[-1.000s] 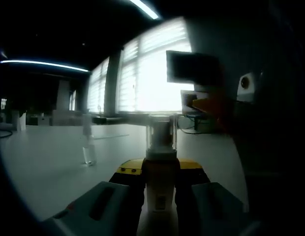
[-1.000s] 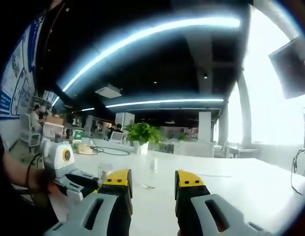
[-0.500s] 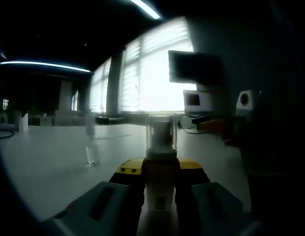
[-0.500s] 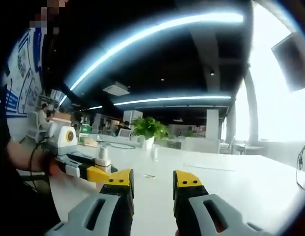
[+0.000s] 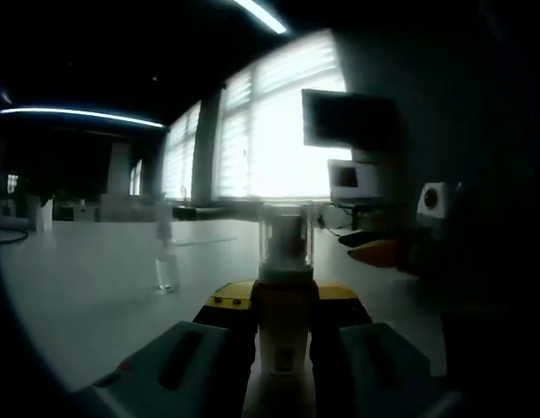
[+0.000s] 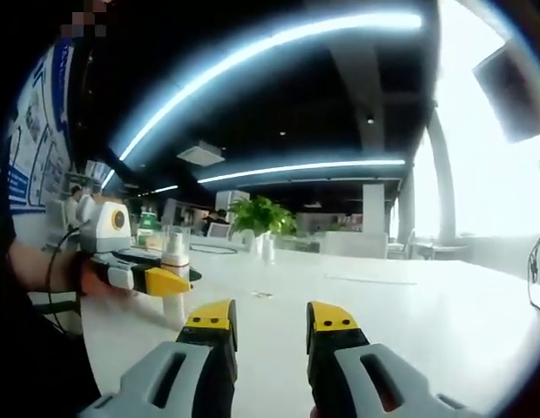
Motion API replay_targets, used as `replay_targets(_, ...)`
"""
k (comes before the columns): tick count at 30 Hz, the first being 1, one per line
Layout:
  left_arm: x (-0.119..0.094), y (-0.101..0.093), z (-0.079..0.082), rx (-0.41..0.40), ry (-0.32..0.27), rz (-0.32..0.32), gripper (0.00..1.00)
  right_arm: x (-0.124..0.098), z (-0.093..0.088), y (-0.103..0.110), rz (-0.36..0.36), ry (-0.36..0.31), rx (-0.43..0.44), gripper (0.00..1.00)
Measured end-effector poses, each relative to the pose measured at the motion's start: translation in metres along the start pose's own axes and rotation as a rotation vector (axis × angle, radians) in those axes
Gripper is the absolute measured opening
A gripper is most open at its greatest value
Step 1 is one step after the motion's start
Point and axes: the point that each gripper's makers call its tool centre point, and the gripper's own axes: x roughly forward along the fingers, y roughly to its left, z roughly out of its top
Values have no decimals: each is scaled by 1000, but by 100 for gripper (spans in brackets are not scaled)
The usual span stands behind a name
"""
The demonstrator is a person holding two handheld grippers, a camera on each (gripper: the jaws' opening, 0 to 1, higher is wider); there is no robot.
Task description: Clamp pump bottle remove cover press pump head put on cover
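The pump bottle (image 5: pixel 284 324) stands upright between my left gripper's (image 5: pixel 286 301) yellow-tipped jaws, which are shut on its body. A clear cover (image 5: pixel 286 237) sits over its pump head. My right gripper (image 5: pixel 350 246) comes in from the right, level with the cover and a little apart from it. In the right gripper view my right gripper (image 6: pixel 270 324) is open with nothing between its jaws. There the left gripper (image 6: pixel 162 280) holds the pump bottle (image 6: pixel 174 261) at the left, in a person's hand.
A small clear container (image 5: pixel 168 272) stands upright on the white table (image 5: pixel 87 287), left of the held bottle; it appears as (image 6: pixel 266 251) further back. A potted plant (image 6: pixel 261 213) is beyond it. Monitors (image 5: pixel 348 117) stand by the bright windows.
My right gripper has dropped lower and come nearer the cover in the left gripper view. In the right gripper view the left gripper and bottle have come further in from the left.
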Motion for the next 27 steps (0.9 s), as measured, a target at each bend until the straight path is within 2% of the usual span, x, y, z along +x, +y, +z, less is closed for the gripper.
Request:
replay_targets(16,0,3,1,12,5,12,13,-1,1,-6,-12,-20,24,25)
replay_targets(21,-1,5,10,-44,-29,11,13,-1,2,-4,-11,-19,26,25)
replay_targets(27,2,13,15,-94,-42,27,13,-1,2,-4,-11,-21,35,24)
